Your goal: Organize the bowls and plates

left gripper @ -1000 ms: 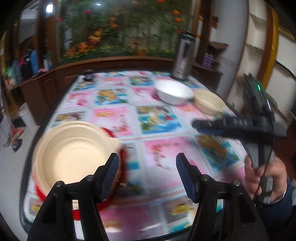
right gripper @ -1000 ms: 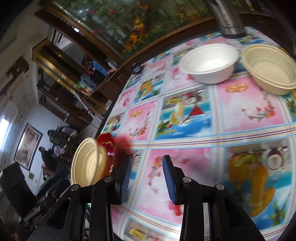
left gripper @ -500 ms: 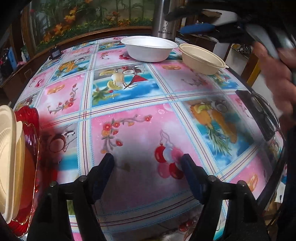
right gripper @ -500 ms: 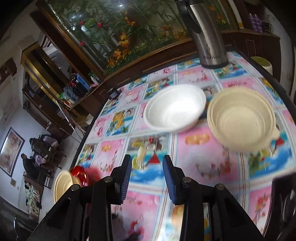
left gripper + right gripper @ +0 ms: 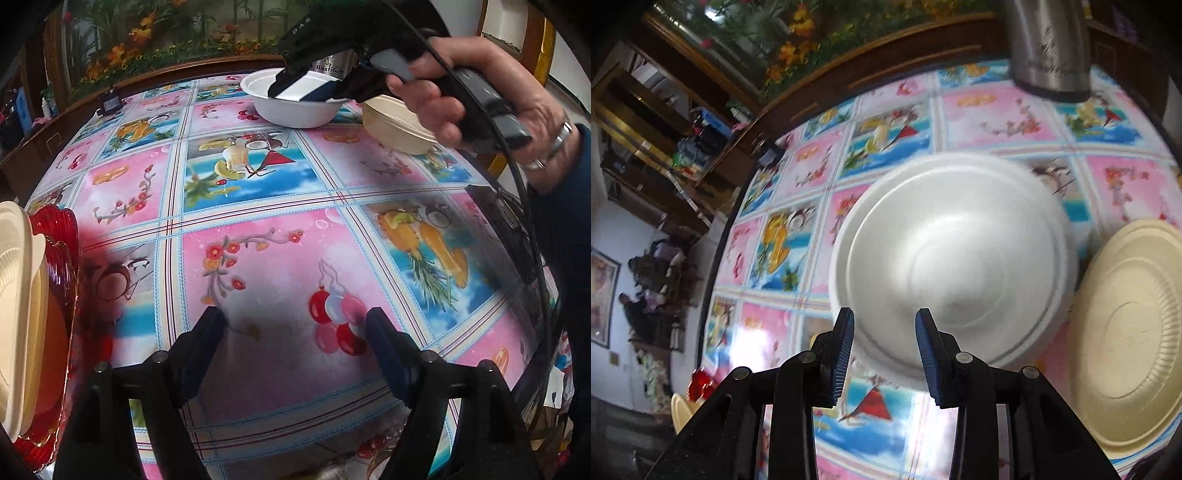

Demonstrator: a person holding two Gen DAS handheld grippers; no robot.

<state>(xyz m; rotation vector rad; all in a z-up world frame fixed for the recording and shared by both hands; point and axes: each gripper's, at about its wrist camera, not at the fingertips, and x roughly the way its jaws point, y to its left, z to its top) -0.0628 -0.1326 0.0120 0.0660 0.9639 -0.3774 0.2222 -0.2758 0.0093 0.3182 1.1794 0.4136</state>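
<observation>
Left gripper [image 5: 295, 332], jaws opening with nothing between them, above the fruit-patterned pink and blue tablecloth [image 5: 258, 229]. Right gripper [image 5: 884, 332], jaws part-open and empty, over the near rim of the round white foam bowl [image 5: 956, 258], which is motion-blurred. Just beside it, toward the table's right edge, the cream ribbed paper bowl [image 5: 1126, 332], cut off. At the left edge, a cream bowl [image 5: 14, 314] in a red glass plate [image 5: 59, 258], both cropped.
</observation>
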